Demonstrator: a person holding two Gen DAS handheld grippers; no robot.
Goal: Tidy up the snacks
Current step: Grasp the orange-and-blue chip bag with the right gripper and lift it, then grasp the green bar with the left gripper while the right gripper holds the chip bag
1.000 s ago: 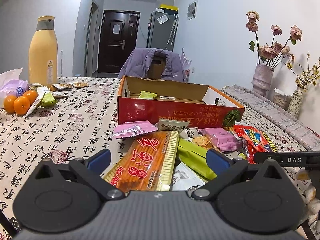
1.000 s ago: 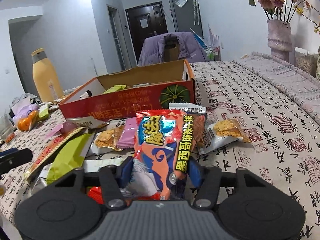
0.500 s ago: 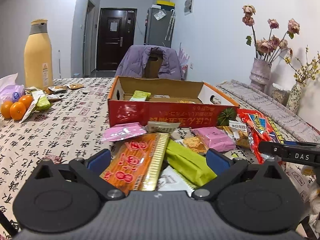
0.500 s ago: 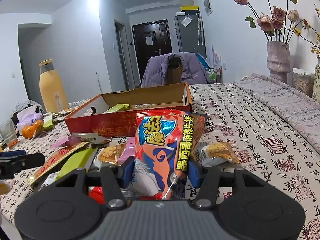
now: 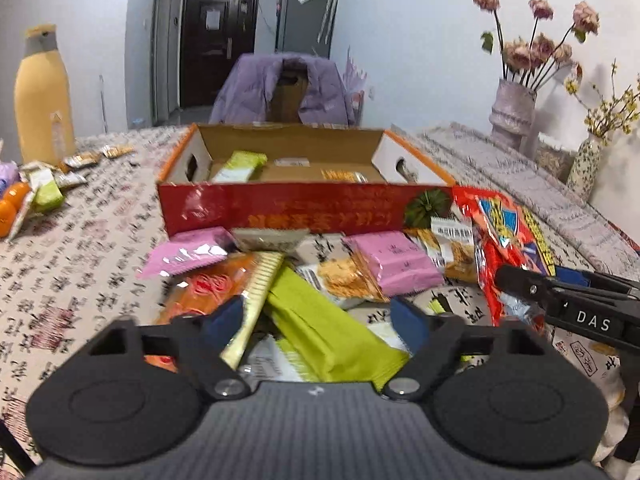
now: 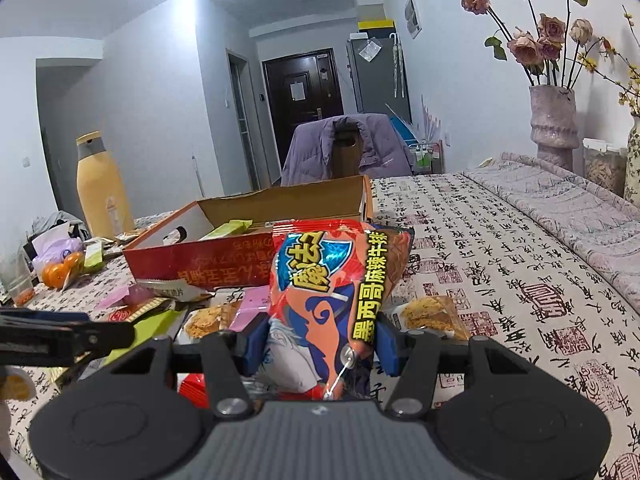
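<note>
Pinching glossy red-orange snack bag (image 6: 320,300), right fingers (image 6: 256,340); left fingers (image 5: 408,316) closing astride green packet (image 5: 324,328).

One box (image 5: 280,208) stands open on the surface (image 5: 80,240), with one green packet (image 5: 239,166) inside it. In front lie two pink packets (image 5: 188,250) (image 5: 394,262), one long green packet (image 5: 328,330), one orange packet (image 5: 208,286) and one red bag (image 6: 332,292). Two vases (image 5: 512,114) (image 5: 584,164) stand at the right, one yellow bottle (image 5: 42,96) at the left. Two oranges (image 6: 60,270) show near the bottle.
</note>
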